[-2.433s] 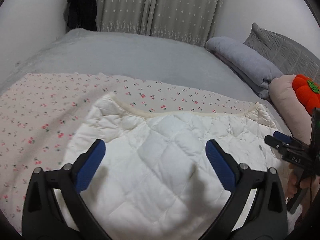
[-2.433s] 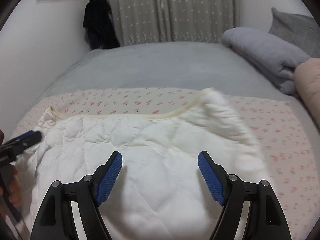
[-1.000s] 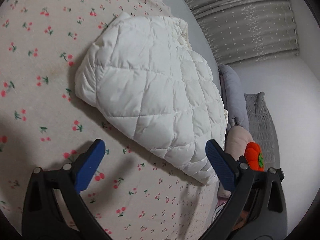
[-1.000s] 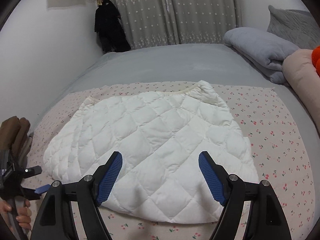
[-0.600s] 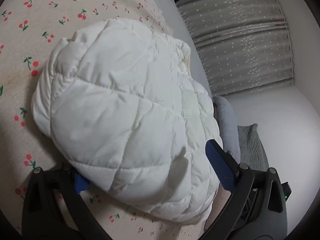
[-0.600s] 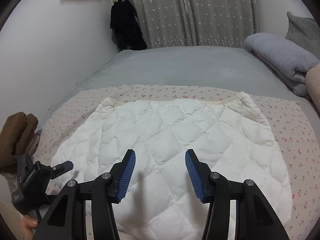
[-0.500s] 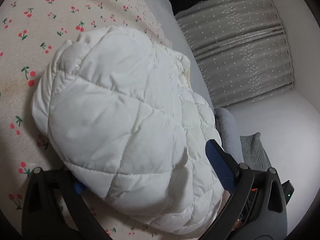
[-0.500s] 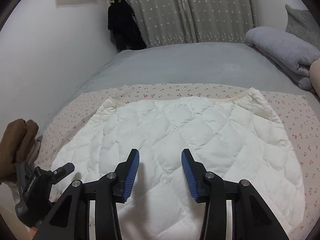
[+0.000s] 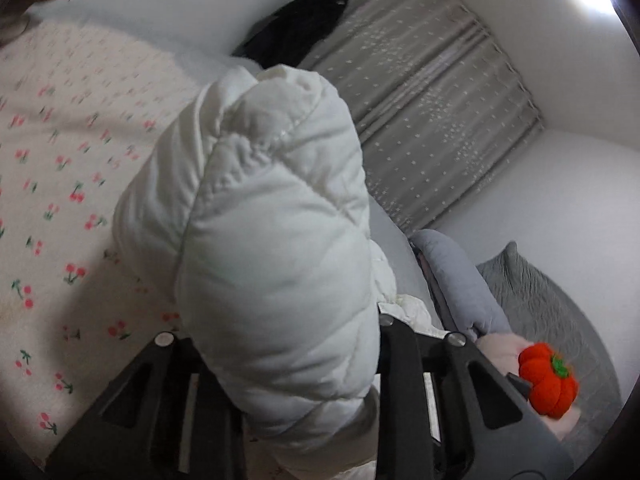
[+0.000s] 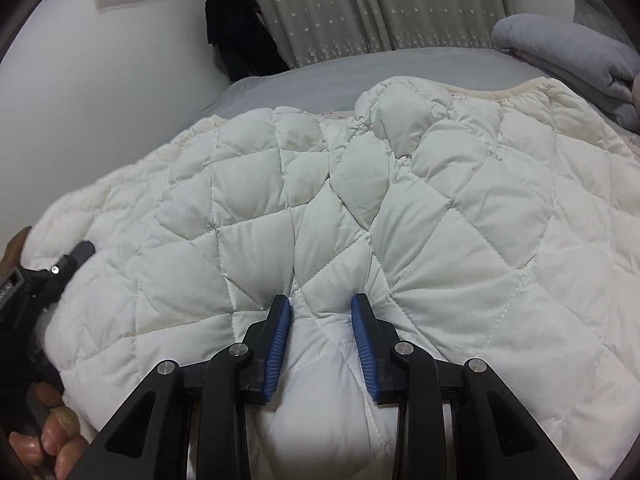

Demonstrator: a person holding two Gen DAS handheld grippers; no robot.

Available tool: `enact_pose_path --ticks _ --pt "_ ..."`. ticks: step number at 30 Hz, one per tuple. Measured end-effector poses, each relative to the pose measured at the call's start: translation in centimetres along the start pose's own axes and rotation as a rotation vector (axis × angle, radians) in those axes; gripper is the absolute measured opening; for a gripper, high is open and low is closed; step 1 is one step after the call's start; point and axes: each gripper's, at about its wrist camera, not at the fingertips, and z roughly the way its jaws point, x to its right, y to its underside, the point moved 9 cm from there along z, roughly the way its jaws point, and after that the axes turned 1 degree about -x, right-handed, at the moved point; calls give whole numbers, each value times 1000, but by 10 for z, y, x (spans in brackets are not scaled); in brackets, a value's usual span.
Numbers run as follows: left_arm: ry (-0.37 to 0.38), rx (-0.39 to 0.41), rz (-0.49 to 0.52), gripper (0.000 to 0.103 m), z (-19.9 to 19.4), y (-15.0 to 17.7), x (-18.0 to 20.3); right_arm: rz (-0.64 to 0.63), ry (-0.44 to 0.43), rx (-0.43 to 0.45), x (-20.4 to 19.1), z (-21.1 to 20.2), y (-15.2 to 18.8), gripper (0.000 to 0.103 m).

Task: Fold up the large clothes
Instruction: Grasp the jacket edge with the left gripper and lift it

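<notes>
A white quilted jacket (image 10: 460, 208) lies spread over the bed. My right gripper (image 10: 322, 312) is down at its near edge. Its jaws are closing, and the blue pads (image 10: 280, 336) pinch a puckered fold of the fabric. In the left wrist view a puffy end of the jacket (image 9: 260, 200) bulges up between the jaws of my left gripper (image 9: 280, 332). These jaws are closing on it too, with the pads hidden under the fabric, and this end is raised off the sheet. The left gripper (image 10: 60, 272) and the hand (image 10: 44, 452) holding it show at the left edge of the right wrist view.
A cherry-print sheet (image 9: 52, 160) covers the near part of the grey bed (image 10: 340, 68). A folded grey blanket (image 10: 560, 40), pillows and an orange pumpkin plush (image 9: 548, 380) lie at the right end. A dark garment (image 10: 240, 40) hangs beside the curtain (image 10: 380, 8).
The left gripper's wide jaws came in around the jacket's end, narrowed on it and lifted it. The right gripper dropped onto the jacket's near edge and its jaws narrowed onto a fold.
</notes>
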Motion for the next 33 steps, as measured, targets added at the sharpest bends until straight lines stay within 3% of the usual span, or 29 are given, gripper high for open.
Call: enact_pose_path --ticks 5,11,15,19,25,28,30,33 --pt "113 -11 287 27 0 5 80 61 -52 -4 5 -1 3 32" --pt "237 -133 606 27 23 48 152 111 -94 2 12 -2 9 31" --pt "253 -191 756 28 35 72 163 153 -141 1 19 -9 12 30" --pt "286 -229 823 28 30 80 167 205 -213 3 30 -26 14 29" --pt "285 -271 939 28 21 111 184 276 -266 -72 57 -78 27 33" --pt "284 -284 1035 29 8 135 194 333 -268 -26 91 -122 28 38" --pt "287 -292 1101 29 7 152 199 398 -242 60 129 -153 28 50" --pt "303 -310 1201 30 6 181 211 541 -232 131 185 -173 40 51"
